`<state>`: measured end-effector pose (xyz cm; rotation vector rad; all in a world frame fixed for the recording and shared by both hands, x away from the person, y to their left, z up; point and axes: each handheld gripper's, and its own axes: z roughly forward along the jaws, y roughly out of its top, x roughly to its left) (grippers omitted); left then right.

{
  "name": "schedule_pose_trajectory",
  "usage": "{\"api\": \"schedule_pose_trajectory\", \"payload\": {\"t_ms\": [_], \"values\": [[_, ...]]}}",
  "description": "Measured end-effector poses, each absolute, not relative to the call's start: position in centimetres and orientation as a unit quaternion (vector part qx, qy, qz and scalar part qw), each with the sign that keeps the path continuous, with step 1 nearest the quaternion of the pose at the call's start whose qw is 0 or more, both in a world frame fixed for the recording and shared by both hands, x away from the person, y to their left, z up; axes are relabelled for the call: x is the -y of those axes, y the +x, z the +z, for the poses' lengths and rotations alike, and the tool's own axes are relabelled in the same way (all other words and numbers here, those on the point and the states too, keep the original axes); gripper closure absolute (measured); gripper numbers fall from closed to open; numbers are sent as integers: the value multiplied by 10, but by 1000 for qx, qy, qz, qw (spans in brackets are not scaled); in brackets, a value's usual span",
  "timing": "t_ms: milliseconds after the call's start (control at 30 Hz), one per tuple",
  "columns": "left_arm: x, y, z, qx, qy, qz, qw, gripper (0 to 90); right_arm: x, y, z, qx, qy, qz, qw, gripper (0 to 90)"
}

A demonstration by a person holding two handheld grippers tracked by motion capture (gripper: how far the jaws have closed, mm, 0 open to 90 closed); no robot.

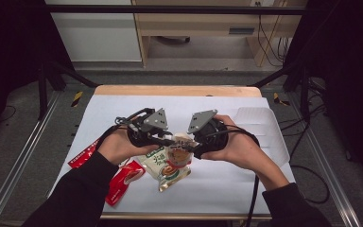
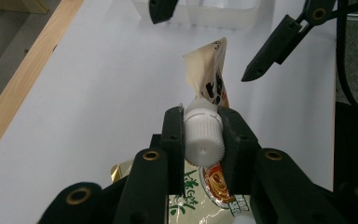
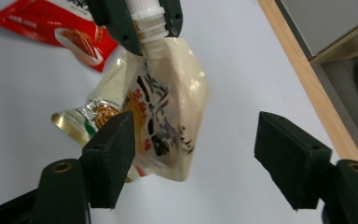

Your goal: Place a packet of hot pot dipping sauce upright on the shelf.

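A cream spout pouch [image 3: 168,102] with dark lettering hangs in the air over the white table cover [image 1: 227,179]. My left gripper [image 2: 204,126] is shut on the pouch's white ribbed screw cap [image 2: 204,137], one pad on each side. In the high view the left gripper [image 1: 171,140] and the right gripper [image 1: 192,146] face each other above the table's middle. My right gripper [image 3: 198,135] stands open around the pouch's body, its left jaw close beside the pouch and its right jaw well clear. The pouch's creased lower end [image 2: 209,70] points at the right gripper.
A second pouch [image 1: 166,166] with green print and a gold edge lies on the table under the grippers. Two red packets [image 1: 124,182] [image 1: 82,153] lie at the front left. A clear plastic container [image 1: 255,116] stands at the back right. The wooden table edge [image 1: 177,90] runs along the far side.
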<state>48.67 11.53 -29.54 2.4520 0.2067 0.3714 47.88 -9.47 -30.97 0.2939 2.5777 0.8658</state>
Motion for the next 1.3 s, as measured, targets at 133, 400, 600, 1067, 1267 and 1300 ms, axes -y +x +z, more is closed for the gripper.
{"api": "schedule_pose_trajectory", "payload": {"t_ms": [133, 400, 600, 1067, 1267, 1300], "values": [[-116, 486, -296, -73, 935, 140, 318, 736, 90, 488, -310, -939, 91, 279, 177, 139], [-117, 485, -296, -66, 937, 138, 314, 735, 82, 495, -312, -951, 76, 261, 147, 324], [-117, 485, -296, -63, 937, 138, 315, 735, 77, 497, -314, -958, 70, 254, 115, 557], [-118, 487, -298, -66, 935, 138, 319, 733, 78, 496, -311, -961, 68, 243, 111, 840], [-119, 488, -300, -71, 932, 135, 329, 730, 78, 496, -309, -959, 75, 246, 117, 864], [-120, 489, -300, -71, 933, 135, 327, 730, 78, 496, -309, -959, 75, 246, 117, 864]]}}
